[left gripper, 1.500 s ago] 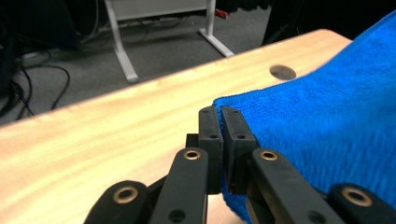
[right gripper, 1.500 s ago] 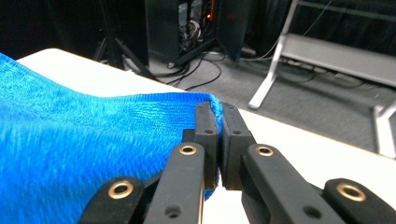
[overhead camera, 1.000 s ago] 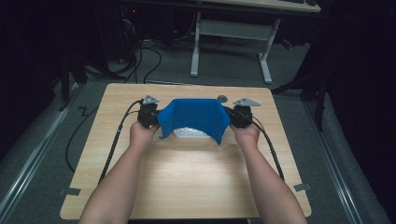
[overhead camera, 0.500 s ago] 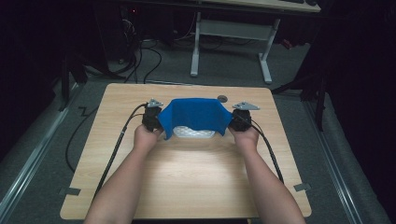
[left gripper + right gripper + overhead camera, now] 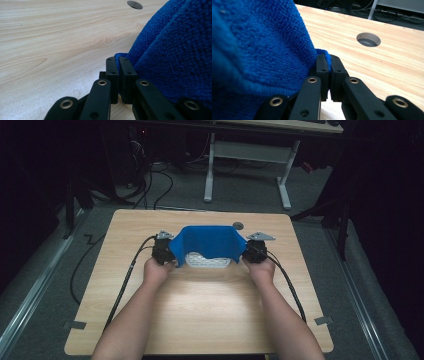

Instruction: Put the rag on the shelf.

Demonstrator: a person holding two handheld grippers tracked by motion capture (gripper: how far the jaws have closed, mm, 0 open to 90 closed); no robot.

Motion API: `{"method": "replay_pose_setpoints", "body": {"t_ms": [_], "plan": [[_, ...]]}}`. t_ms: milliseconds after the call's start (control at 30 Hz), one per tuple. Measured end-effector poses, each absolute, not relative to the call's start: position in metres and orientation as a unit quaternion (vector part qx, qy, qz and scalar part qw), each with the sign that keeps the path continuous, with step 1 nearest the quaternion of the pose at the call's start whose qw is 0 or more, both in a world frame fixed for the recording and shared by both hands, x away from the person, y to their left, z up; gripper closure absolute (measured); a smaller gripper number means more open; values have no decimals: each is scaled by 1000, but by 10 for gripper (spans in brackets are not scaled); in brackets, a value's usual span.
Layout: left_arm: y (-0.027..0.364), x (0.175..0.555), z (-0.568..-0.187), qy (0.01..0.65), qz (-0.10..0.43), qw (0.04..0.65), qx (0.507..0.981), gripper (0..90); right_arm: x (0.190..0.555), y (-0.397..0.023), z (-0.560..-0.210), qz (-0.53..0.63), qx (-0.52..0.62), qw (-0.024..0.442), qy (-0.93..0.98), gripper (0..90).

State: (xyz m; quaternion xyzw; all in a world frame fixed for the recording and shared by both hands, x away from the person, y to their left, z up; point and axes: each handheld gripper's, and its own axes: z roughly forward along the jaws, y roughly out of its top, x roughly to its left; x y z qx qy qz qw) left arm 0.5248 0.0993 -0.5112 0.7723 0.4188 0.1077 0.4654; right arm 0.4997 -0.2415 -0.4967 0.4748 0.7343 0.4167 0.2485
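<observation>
**Blue towel held at both ends over the table**

Blue terry cloth is what we see first: a blue fuzzy microfibre towel [image 5: 207, 242] stretched between the two grippers, over the far-middle part of the light wooden table top [image 5: 200, 310]. In the high view the towel sags in a shallow curve, its far edge raised and its side corners pulled up toward each gripper. Under its near edge we see a white patterned patch [image 5: 207, 260] on the table; we cannot tell what it is.

The left black two-jaw gripper [image 5: 117, 61] has its jaws pressed nearly together, with a blue towel corner pinched between the tips. We see the towel [image 5: 175, 55] bulging to the right of the jaws in the left gripper view, the wood grain beyond. In the high view this gripper [image 5: 170, 254] sits at the towel's left end, held by the person's left hand [image 5: 156, 270].

The right black two-jaw gripper [image 5: 327, 58] is likewise closed down on the opposite towel corner, a small blue fold showing between the tips; the towel [image 5: 262, 55] fills the left of that view. In the high view it [image 5: 246, 254] is at the towel's right end, held by the right hand [image 5: 260, 269].

A round cable hole [image 5: 238, 225] lies in the table just beyond the towel's far right corner, also seen in the right gripper view [image 5: 368, 39]. Black cables [image 5: 127, 275] trail from both grippers toward the near edge.
</observation>
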Motion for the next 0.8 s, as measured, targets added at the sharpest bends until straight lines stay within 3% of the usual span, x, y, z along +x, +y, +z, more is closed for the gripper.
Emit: {"method": "replay_pose_setpoints", "body": {"t_ms": [267,500,800], "plan": [[108,519,-502,430,120,461,766,659,502,-244,-495,413,486,250,728,747],[120,511,-487,434,145,469,756,574,498,-252,-479,419,486,265,719,669],[137,499,-465,436,172,470,748,538,486,-259,-452,436,469,289,711,598]]}}
